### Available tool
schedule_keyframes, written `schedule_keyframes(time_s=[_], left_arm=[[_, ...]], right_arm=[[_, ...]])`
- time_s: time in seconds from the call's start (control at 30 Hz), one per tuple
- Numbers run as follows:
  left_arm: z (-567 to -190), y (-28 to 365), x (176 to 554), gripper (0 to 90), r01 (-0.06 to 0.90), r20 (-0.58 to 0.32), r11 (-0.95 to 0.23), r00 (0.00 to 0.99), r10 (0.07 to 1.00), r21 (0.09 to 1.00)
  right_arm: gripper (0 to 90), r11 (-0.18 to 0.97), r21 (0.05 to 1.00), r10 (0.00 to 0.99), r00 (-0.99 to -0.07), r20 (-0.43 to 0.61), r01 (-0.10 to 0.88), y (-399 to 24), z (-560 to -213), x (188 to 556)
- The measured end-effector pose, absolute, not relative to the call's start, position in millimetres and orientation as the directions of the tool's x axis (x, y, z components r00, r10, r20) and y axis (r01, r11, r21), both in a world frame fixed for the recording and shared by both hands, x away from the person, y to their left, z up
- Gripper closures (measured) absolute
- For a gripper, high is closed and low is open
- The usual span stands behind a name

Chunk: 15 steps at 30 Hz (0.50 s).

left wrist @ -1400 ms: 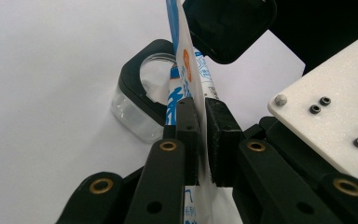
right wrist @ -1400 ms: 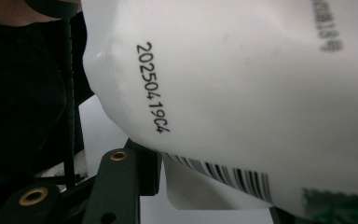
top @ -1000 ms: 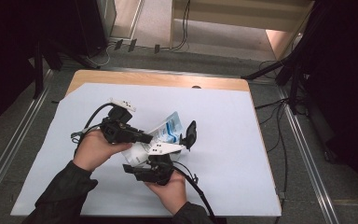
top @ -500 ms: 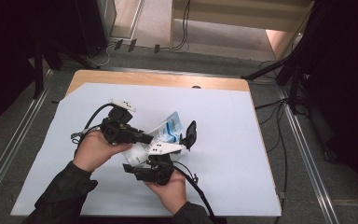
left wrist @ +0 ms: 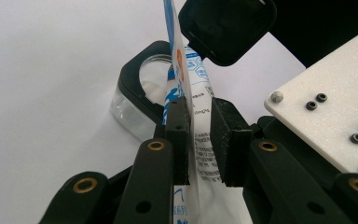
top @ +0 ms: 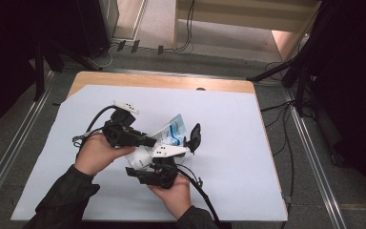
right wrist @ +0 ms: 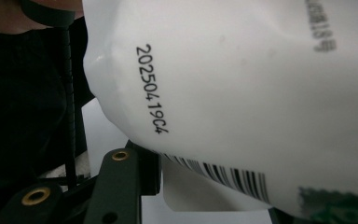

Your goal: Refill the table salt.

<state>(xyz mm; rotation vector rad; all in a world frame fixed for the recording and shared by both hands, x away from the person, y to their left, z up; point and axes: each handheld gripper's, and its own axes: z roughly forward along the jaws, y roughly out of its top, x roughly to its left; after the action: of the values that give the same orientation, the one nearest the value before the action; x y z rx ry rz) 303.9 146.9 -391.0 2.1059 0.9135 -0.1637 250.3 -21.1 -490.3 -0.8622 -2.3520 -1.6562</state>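
White-and-blue pouch [top: 171, 133] held off the white mat [top: 248, 143] over its middle, just left of a black-lidded clear box [left wrist: 137, 100]: left gripper [left wrist: 198, 135] pinches the pouch's thin edge between nearly closed jaws, right gripper [top: 164, 160] clamps its bulging lower part from below.

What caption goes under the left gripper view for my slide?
Left tongs pinch a blue-and-white printed pouch above a clear container with a black lid.

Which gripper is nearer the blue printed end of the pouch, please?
The left gripper: its jaws clamp the pouch just below the blue end; the right gripper holds the barcoded bottom.
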Motion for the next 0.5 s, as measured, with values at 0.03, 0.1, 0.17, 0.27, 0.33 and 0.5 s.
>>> schedule_keyframes(time_s=[0.03, 0.1, 0.17, 0.27, 0.33, 0.5], left_arm=[[-391.0, 146.7, 303.9, 78.5, 0.657, -0.403, -0.404, 0.73, 0.553, 0.636], [-391.1, 146.5, 303.8, 78.4, 0.658, -0.402, -0.405, 0.729, 0.554, 0.635], [-391.3, 146.6, 304.1, 78.4, 0.657, -0.4, -0.406, 0.73, 0.554, 0.636], [-390.9, 146.7, 304.0, 78.2, 0.654, -0.398, -0.407, 0.732, 0.554, 0.637], [-390.0, 146.4, 303.8, 78.3, 0.653, -0.392, -0.407, 0.731, 0.558, 0.638], [-390.0, 146.4, 304.0, 78.2, 0.655, -0.394, -0.405, 0.73, 0.559, 0.638]], right_arm=[[60.5, 0.229, 0.82, 0.372, -0.825, 0.425, 0.525, -21.2, -490.1, 250.3], [60.4, 0.227, 0.819, 0.371, -0.825, 0.427, 0.526, -21.2, -490.2, 250.4], [60.4, 0.225, 0.818, 0.37, -0.823, 0.431, 0.53, -21.2, -490.3, 250.5], [60.4, 0.22, 0.815, 0.363, -0.82, 0.442, 0.536, -21.1, -490.0, 250.8], [60.4, 0.218, 0.814, 0.362, -0.82, 0.444, 0.538, -21.2, -489.5, 250.7], [60.3, 0.219, 0.813, 0.362, -0.818, 0.446, 0.54, -21.2, -488.3, 250.8]])
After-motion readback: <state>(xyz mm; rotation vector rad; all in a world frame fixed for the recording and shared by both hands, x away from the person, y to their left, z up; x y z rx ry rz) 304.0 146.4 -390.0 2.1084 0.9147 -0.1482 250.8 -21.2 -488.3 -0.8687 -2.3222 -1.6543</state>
